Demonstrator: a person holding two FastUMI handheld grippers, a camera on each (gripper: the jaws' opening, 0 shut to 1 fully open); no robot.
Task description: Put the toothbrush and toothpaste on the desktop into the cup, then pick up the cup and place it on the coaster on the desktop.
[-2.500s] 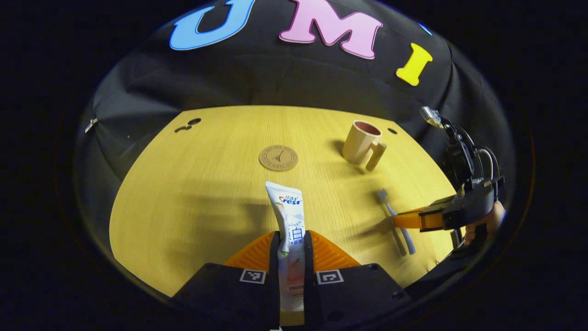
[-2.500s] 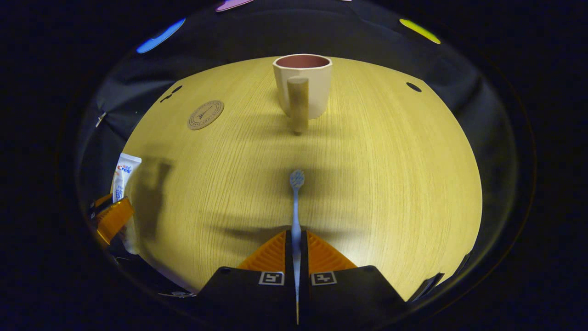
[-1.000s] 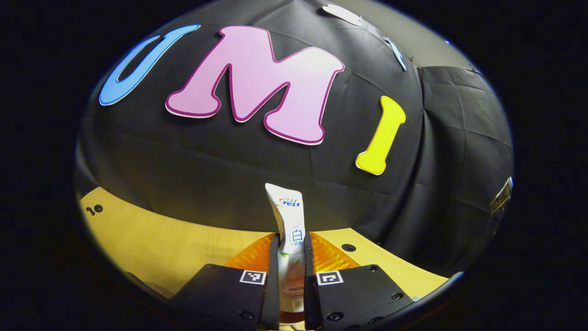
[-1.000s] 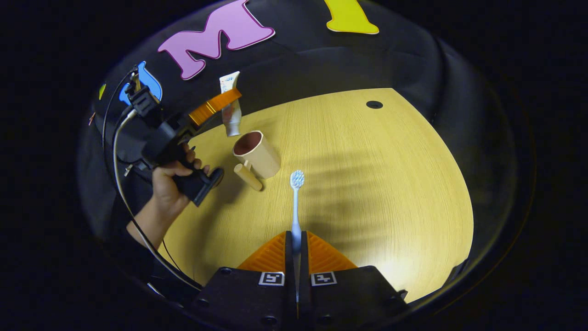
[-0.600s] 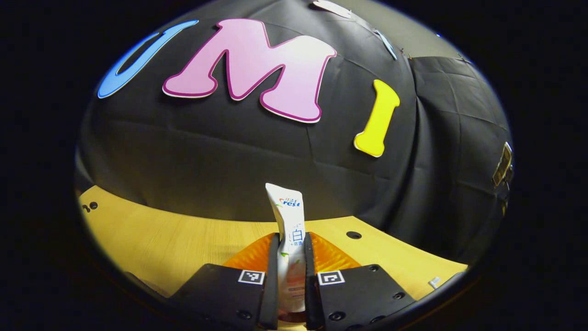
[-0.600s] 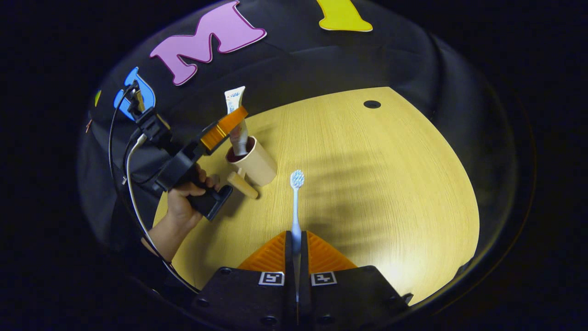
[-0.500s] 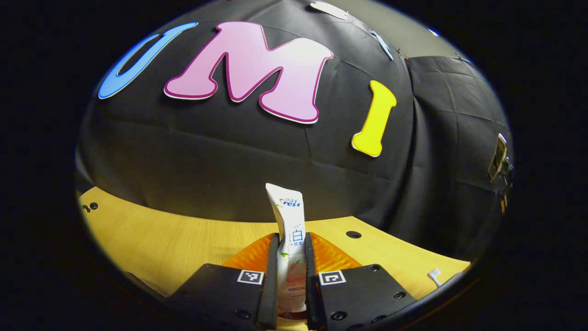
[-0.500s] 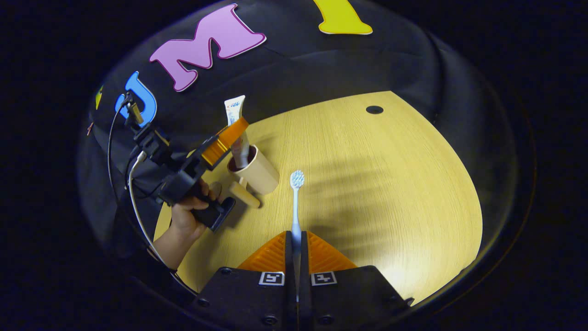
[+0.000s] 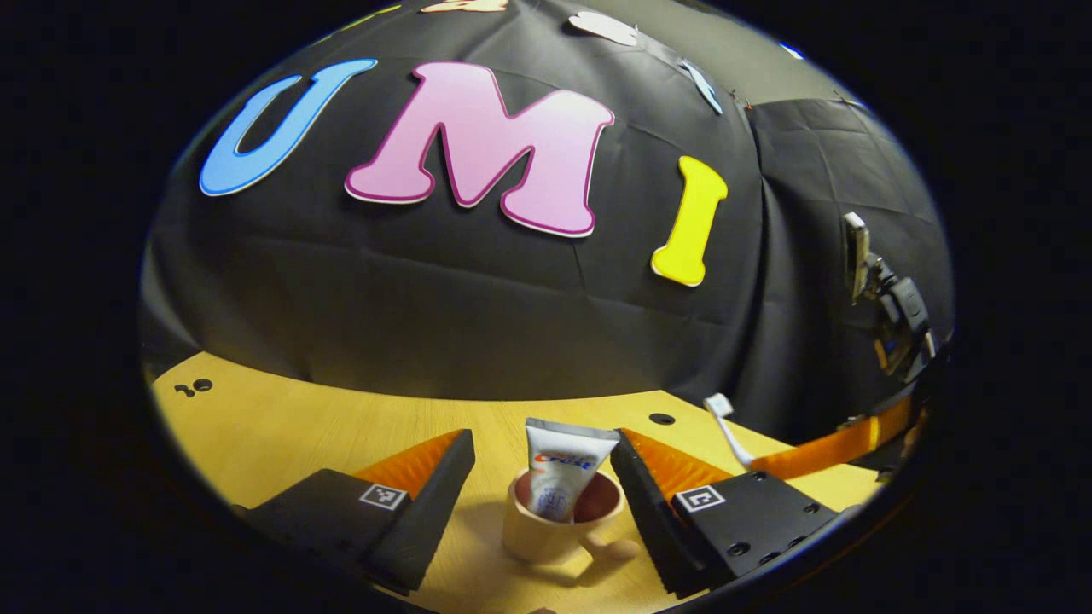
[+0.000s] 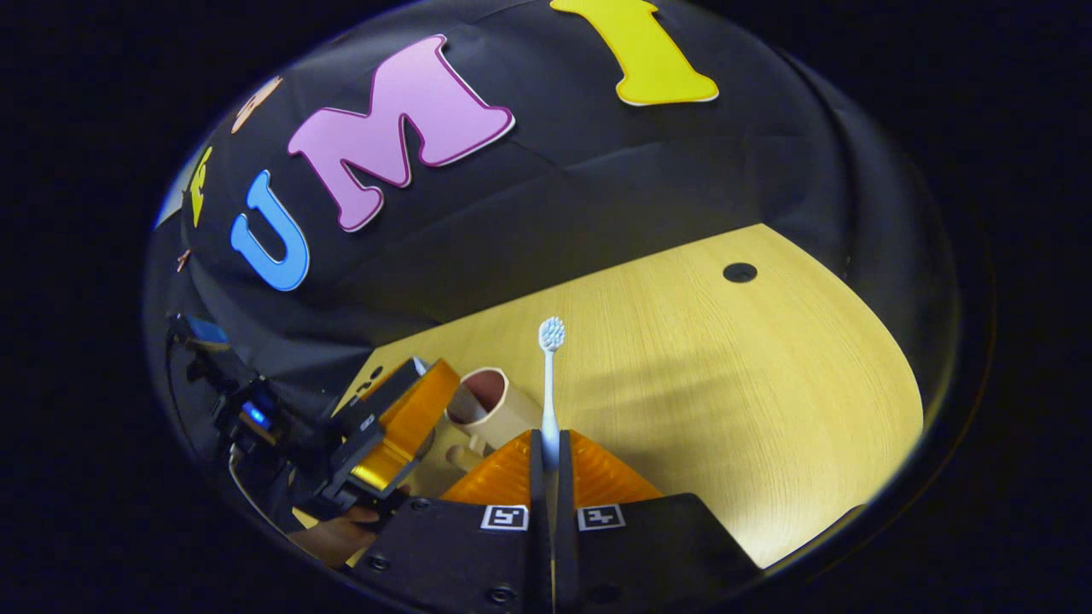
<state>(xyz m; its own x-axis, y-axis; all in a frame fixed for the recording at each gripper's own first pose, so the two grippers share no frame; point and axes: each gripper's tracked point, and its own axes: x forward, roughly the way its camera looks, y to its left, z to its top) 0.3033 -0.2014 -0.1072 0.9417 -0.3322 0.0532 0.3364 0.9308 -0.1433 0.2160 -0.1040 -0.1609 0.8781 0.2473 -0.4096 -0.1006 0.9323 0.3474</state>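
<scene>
The beige cup [image 9: 546, 533] stands on the wooden table [image 9: 281, 435] with the white toothpaste tube [image 9: 563, 473] upright inside it. My left gripper [image 9: 542, 439] is open, its jaws spread wide on either side of the cup and tube, touching neither. My right gripper [image 10: 550, 443] is shut on the handle of the pale blue toothbrush [image 10: 548, 375], bristles pointing up. The cup [image 10: 490, 405] sits just left of that brush in the right gripper view, beside the left gripper [image 10: 401, 422]. In the left gripper view the toothbrush [image 9: 725, 422] and right gripper [image 9: 840, 448] hover at the right.
A round hole [image 10: 740, 273] marks the table's far right part, another hole [image 9: 661, 419] lies behind the cup, and small holes [image 9: 194, 388] sit at the far left. A hand [image 10: 341, 533] holds the left gripper. Bare table [image 10: 751, 409] stretches to the right of the brush.
My left gripper has opened and let go of the toothpaste, which now stands in the cup. My right gripper has carried the toothbrush closer to the cup.
</scene>
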